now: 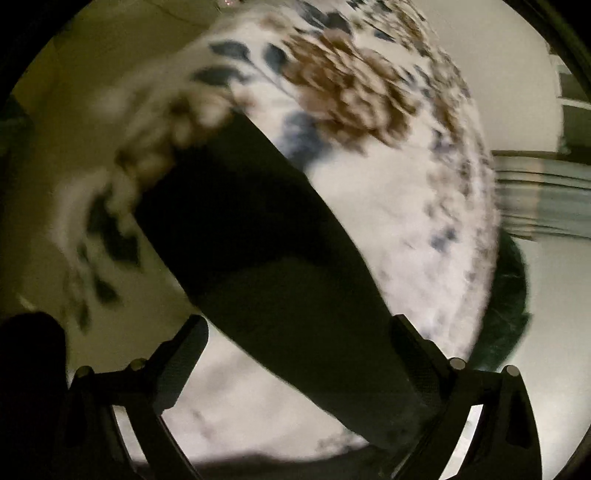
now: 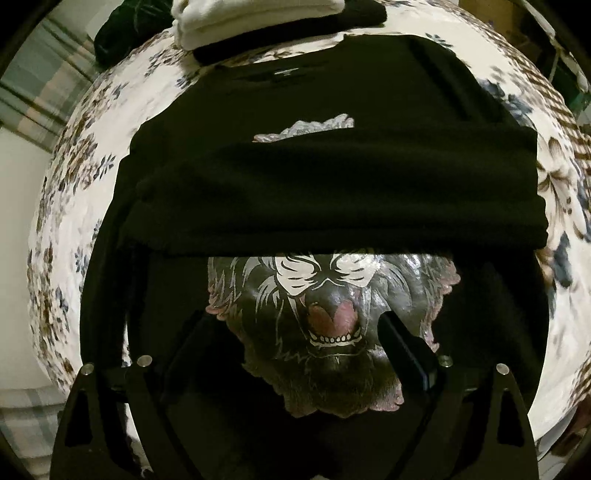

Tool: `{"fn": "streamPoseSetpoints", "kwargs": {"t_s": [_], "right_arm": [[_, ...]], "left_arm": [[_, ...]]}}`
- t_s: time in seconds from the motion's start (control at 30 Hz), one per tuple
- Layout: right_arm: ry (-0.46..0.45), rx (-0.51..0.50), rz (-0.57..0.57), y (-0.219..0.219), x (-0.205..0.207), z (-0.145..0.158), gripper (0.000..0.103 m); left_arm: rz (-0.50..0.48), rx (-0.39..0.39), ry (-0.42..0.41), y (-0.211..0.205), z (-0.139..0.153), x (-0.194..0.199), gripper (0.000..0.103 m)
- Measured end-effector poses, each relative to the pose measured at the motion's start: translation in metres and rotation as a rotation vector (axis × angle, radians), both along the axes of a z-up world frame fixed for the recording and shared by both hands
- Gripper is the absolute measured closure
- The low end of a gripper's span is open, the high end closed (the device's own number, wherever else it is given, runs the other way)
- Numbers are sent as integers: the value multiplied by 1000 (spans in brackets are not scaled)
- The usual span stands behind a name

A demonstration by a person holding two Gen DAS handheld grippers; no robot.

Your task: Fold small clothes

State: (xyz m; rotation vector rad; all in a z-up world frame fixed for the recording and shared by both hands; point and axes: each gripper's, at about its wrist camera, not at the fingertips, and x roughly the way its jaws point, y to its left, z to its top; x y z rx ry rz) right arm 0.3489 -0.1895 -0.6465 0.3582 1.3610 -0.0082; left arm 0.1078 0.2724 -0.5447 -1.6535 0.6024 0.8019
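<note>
The soft, limp black cotton T-shirt with a lion print (image 2: 332,206) lies part-folded mid-table on the floral cloth (image 2: 74,206), both grippers (image 1: 299,365) (image 2: 295,354) open; its hem corners look like the best hold.

A round worktop wears a white floral cloth (image 2: 66,236) printed with blue leaves and brown blossoms, and the same cloth (image 1: 388,192) fills the left wrist view, blurred. Beyond the far-left rim of the worktop in the right wrist view sits a dark green leafy shape (image 2: 125,29), and a similar dark green patch (image 1: 509,306) shows just past the cloth's edge in the left wrist view. A pale plaid fabric (image 2: 40,103) lies off the left side, with more plaid (image 2: 26,424) low at the left corner.
</note>
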Motion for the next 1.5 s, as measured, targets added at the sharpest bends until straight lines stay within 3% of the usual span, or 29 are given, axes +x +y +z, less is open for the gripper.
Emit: {"fn": "streamPoseSetpoints", "kwargs": {"t_s": [0.1,0.2,0.53,0.77,0.8,0.83,0.9,0.93,1.03,1.23,1.5], "right_arm": [[6,8,-2,11,11,-6,10],[16,21,-17,10,12,-9,10],[-7,33,-23,4,18,-7,10],[-16,47,-25,1,18,-5,10],[-17,50,-26,1,19,-5,10],[-17,51,-27,0,20,-5,10],[-20,55,-28,-2,20,-5,10],[-21,54,-30,-3,21,-5,10],[-22,54,-35,-7,21,-6,10],[-22,51,-64,-20,20,-11,10],[-27,57,-163,-56,19,-17,10]], "left_arm": [[-33,-24,16,-12,-9,2,5],[52,-140,-20,-19,-32,1,5],[41,6,19,11,-19,37,5],[35,60,60,13,-15,44,6],[42,73,65,13,-13,44,10],[45,85,79,14,-12,45,21],[47,111,99,15,-9,40,54],[35,123,121,17,-9,41,84],[19,155,138,23,-6,41,92],[-100,401,155,27,56,65,94],[-386,781,55,-14,177,154,95]]}}
